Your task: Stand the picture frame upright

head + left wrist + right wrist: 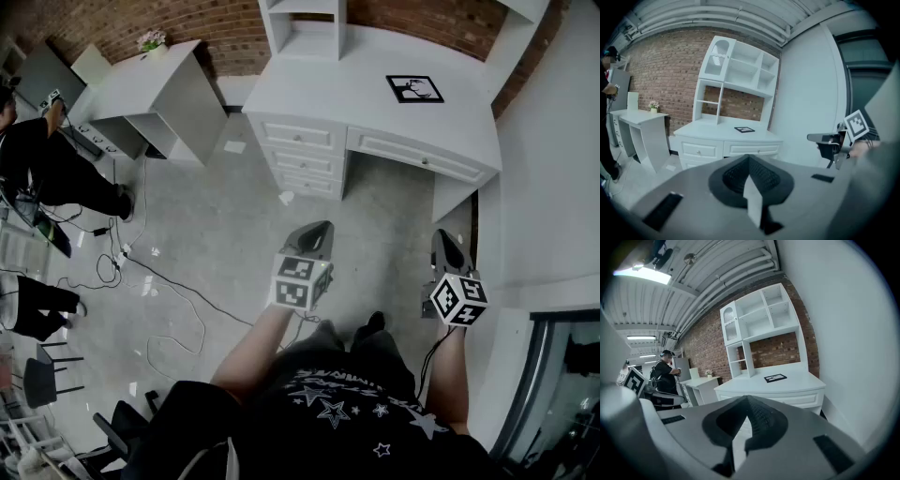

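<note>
The black picture frame (pixel 415 89) lies flat on the top of the white desk (pixel 319 84), towards its right side. It also shows small and far off in the left gripper view (pixel 744 129) and in the right gripper view (pixel 775 378). My left gripper (pixel 319 228) is held over the floor, well short of the desk, with its jaws together and nothing in them (pixel 749 158). My right gripper (pixel 442 236) hangs beside it, near the desk's right leg, also shut and empty (pixel 747 398). Both point at the desk.
A white hutch with shelves (pixel 305 28) stands on the desk against the brick wall. A second white desk (pixel 155 89) is at the left, with a person (pixel 37 159) beside it. Cables (pixel 169 300) trail over the floor. A white wall (pixel 553 187) runs along the right.
</note>
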A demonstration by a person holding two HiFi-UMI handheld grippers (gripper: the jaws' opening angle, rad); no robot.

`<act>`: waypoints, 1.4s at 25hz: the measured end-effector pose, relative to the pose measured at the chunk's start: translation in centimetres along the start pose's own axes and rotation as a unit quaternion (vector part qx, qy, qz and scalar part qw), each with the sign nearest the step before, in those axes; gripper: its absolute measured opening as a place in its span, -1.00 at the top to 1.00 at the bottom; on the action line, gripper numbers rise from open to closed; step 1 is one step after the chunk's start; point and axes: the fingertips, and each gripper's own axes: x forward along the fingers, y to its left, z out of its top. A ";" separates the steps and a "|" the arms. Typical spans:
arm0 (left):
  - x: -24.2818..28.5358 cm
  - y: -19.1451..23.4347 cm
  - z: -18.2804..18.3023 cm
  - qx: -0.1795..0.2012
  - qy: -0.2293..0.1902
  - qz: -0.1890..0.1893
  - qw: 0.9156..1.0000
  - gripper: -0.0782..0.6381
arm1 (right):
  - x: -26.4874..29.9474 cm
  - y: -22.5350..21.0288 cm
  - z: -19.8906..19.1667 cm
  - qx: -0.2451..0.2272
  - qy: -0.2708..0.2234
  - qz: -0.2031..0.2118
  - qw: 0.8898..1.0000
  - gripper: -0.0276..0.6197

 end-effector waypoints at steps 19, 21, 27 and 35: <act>-3.8 2.4 0.1 0.007 -0.019 -0.004 1.000 0.73 | -0.7 6.4 -0.4 -0.011 -0.006 0.042 0.999 0.87; -4.0 2.8 -0.5 0.006 -0.017 -0.003 1.000 0.73 | -0.5 6.5 -0.9 -0.017 0.002 0.032 0.999 0.87; -3.8 2.8 0.0 0.009 -0.017 -0.012 1.000 0.73 | -0.3 5.5 -1.0 0.016 -0.002 0.010 1.000 0.87; -2.6 2.7 0.3 0.016 -0.013 -0.021 1.000 0.73 | 0.6 4.1 -1.9 0.051 0.004 -0.008 0.999 0.87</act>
